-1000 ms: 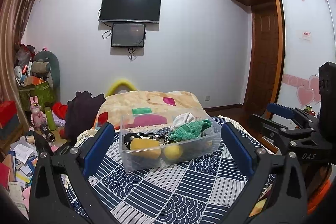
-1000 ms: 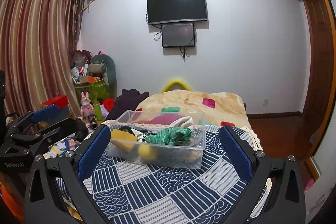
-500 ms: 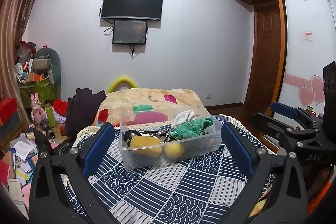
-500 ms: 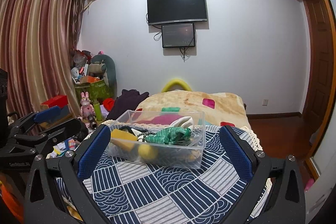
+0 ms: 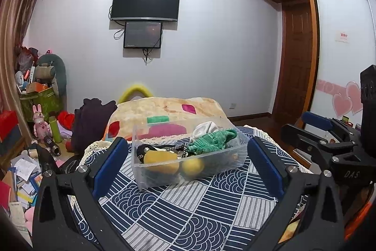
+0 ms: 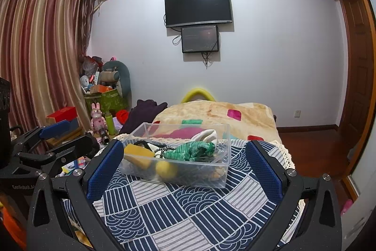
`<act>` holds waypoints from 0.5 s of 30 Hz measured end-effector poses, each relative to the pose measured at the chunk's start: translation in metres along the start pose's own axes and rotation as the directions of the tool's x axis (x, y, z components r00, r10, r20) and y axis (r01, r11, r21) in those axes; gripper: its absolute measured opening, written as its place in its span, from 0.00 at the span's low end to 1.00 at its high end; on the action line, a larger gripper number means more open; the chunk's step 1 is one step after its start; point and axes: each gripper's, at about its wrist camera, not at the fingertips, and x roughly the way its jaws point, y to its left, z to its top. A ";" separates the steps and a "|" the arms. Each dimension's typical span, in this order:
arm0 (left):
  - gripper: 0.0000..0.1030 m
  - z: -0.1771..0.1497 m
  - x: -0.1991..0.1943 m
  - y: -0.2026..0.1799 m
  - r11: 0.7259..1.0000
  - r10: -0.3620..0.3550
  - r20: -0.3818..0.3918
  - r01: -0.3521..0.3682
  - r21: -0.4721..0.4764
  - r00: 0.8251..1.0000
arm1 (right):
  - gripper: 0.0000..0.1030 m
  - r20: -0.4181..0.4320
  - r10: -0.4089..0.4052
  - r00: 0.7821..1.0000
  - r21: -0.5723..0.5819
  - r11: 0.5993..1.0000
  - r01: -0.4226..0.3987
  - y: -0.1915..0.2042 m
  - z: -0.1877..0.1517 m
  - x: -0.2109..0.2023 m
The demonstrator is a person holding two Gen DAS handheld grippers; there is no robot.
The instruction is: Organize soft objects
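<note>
Your left wrist camera looks forward between its tool's fingers, low over the patterned bed cover (image 5: 188,211), facing the wall-mounted television (image 5: 145,2). Your right wrist camera faces the same wall from just beside it. Both views share the clear plastic bin (image 5: 188,157) at centre frame, near, and each catches the other tool at its outer edge.

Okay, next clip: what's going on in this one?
A person holds a two-finger gripper in each hand over a bed covered with a blue-and-white patterned cloth. Both the left gripper and the right gripper are open and empty, pointed at a clear plastic bin on the cloth. The bin holds a green knitted item, a white fabric piece, a yellow sponge, a yellow ball and a dark strap. Nothing has been grasped yet.
</note>
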 end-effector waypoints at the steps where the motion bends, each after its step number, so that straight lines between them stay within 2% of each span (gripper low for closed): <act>1: 1.00 -0.001 0.000 -0.001 1.000 0.003 -0.001 -0.003 0.004 1.000 | 1.00 -0.001 0.001 1.000 0.000 1.000 -0.001 0.000 0.000 0.000; 15: 1.00 -0.001 0.002 0.001 1.000 -0.011 -0.022 0.011 -0.013 1.000 | 1.00 -0.001 -0.002 1.000 -0.001 1.000 0.002 0.001 -0.002 -0.001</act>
